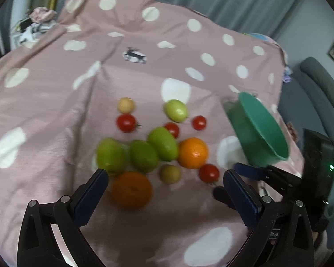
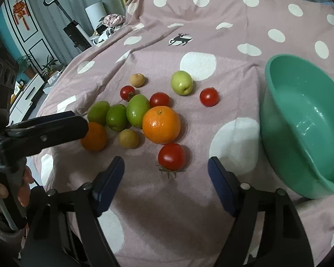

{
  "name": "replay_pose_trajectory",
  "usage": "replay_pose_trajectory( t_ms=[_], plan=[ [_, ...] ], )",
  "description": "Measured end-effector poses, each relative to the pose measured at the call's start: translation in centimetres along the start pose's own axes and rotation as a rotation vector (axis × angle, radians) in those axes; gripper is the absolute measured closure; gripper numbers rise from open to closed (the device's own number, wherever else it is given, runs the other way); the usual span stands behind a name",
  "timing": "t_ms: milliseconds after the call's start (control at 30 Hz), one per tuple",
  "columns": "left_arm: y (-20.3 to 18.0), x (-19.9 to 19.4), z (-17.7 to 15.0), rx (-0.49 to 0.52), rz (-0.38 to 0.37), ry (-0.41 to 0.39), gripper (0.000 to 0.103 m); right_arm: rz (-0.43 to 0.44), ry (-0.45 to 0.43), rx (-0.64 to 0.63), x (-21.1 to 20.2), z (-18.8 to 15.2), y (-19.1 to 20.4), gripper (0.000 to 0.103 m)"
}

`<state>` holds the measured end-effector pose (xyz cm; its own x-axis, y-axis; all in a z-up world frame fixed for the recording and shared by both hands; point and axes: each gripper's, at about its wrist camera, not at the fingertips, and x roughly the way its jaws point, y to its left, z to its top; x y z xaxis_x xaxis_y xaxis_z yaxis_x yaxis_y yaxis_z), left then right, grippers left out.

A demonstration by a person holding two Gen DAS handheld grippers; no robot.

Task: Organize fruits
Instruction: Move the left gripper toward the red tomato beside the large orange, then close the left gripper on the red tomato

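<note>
Hovering with its jaws apart and nothing between them, the right gripper (image 2: 165, 175) points down at the nearest cherry tomato (image 2: 171, 156), which lies just in front of the fingertips on the pink spotted blanket (image 2: 189, 211). The left gripper (image 1: 165, 183) is likewise spread and empty, above the near orange (image 1: 131, 190). Every fruit lies loose on the blanket; none is in the green bowl (image 2: 300, 120), which sits tilted just right of that tomato, its rim close to the right finger. I judge the risks to be these: the tomato is smooth and round on soft, creased cloth, so an off-centre pinch could roll it away or squash it, and a sideways swing could knock the tipped bowl. Beyond the tomato the big orange (image 2: 161, 124) touches a row of green fruits (image 2: 137, 110), with small brownish ones (image 2: 128, 138) beside them, so crowding could hinder later picks. Farther off lie more tomatoes (image 2: 208, 97) and a pale green fruit (image 2: 181, 82).
</note>
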<state>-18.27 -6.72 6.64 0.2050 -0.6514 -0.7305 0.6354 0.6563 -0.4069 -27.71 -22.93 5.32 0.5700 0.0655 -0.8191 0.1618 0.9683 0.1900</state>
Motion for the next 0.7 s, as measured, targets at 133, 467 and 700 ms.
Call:
replay_pose_trajectory(
  t_ms=[133,467,700],
  plan=[
    [-0.7,0.2,-0.2,0.015,-0.078,0.007,0.022,0.047,-0.012,-0.005,0.0,-0.4,0.1,0.035],
    [-3.7,3.9,0.0,0.078,-0.171,0.124,0.033,0.054,0.059,-0.016,1.3,-0.4,-0.6,0.046],
    [-4.6,5.9,0.4,0.074,-0.193,0.196,0.043,0.065,0.071,-0.040,1.7,-0.1,-1.1,0.052]
  ],
)
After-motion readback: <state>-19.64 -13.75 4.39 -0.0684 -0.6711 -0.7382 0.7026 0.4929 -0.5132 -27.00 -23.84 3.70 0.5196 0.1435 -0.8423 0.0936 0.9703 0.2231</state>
